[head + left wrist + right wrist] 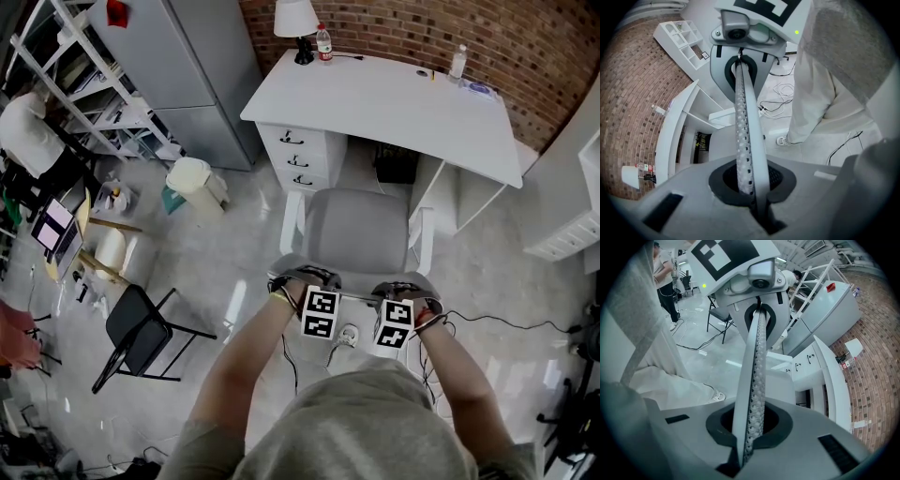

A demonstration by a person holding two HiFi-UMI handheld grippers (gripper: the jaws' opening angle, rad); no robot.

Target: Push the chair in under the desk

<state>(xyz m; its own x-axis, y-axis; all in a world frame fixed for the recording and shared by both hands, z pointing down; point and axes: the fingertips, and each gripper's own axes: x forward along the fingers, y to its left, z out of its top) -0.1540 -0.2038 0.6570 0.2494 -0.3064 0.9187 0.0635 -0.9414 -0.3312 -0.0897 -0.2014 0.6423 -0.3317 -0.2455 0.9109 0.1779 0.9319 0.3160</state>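
The grey chair (356, 230) with white armrests stands in front of the white desk (394, 98), its seat partly under the desk's edge. Both hands sit at the top of the backrest. My left gripper (339, 302) and right gripper (367, 306) point at each other, tip to tip, just behind the backrest. In the left gripper view the left gripper (740, 70) is shut, its jaws flat together with nothing between them. The right gripper (759, 315) is shut the same way. Below the jaws I see the chair (717, 150) (787, 385) and the desk (675, 122) (829, 376).
A black folding chair (141, 328) stands at the left, with a white bin (192, 178) and a grey cabinet (197, 66) beyond it. A lamp (295, 19) and a bottle (323, 42) stand on the desk. A black box (396, 164) sits under it. Cables (506, 323) lie at the right.
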